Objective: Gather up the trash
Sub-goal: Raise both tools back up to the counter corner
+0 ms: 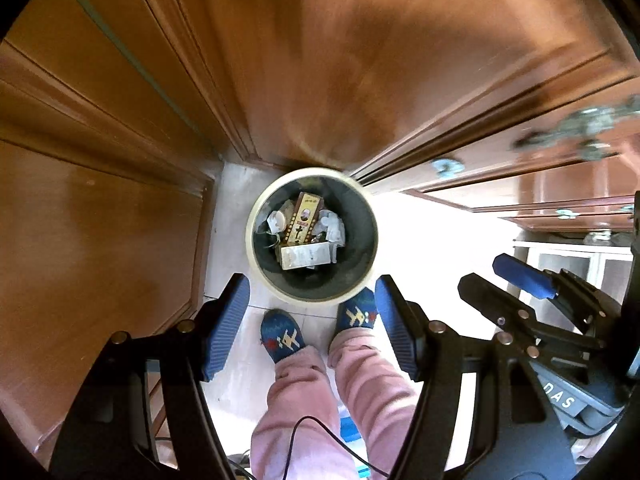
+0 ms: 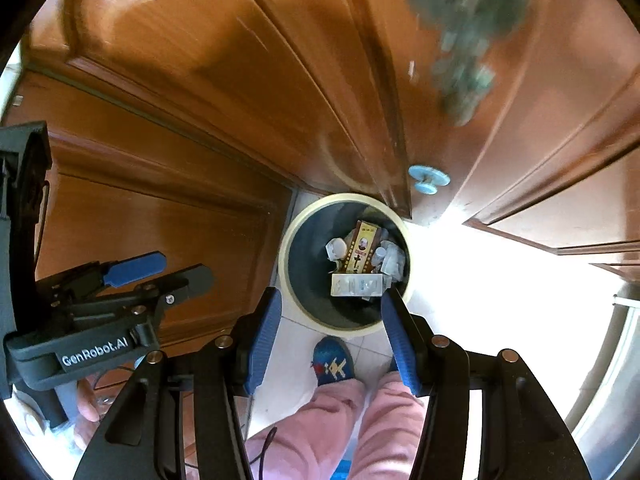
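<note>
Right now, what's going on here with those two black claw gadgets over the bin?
A person in pink trousers and blue patterned slippers stands over a round trash bin on the floor by wooden doors, holding a claw in each hand. The left claw and right claw are both open and empty above the bin. Inside lie a brown-and-gold box, a white carton and crumpled paper.

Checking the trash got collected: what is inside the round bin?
The bin holds a white box, a tall brown printed box and crumpled white scraps. Whatever lies beneath them is covered.
</note>
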The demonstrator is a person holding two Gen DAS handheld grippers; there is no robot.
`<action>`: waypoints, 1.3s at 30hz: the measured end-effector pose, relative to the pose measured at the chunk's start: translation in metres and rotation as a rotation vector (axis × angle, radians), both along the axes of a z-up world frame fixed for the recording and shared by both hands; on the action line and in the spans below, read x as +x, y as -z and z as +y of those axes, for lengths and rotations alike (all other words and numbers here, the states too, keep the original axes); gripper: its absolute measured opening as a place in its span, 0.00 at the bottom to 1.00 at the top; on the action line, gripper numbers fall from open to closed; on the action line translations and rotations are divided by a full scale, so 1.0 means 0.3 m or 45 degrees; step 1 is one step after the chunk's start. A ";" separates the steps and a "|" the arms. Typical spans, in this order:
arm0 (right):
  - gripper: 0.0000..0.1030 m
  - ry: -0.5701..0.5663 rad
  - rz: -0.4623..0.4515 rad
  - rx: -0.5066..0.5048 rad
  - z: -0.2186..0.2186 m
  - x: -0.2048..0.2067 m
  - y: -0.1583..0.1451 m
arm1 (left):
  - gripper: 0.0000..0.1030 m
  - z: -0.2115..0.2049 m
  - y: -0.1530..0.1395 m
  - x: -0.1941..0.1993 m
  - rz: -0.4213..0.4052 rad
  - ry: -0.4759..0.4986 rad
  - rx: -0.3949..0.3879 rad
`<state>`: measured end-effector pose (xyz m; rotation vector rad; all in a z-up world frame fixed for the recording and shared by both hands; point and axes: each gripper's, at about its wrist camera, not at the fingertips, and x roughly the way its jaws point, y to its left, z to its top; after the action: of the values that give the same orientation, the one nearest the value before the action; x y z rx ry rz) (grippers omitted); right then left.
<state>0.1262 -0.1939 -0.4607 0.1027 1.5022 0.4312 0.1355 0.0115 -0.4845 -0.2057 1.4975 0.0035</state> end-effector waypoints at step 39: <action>0.53 0.208 -0.779 0.168 -0.047 0.420 -1.546 | 0.60 0.068 -1.408 0.451 -0.757 0.129 0.346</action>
<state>0.2521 -0.2081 0.0031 0.1778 0.8569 0.3844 0.2709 0.0320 -0.0621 0.0875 0.9001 0.0592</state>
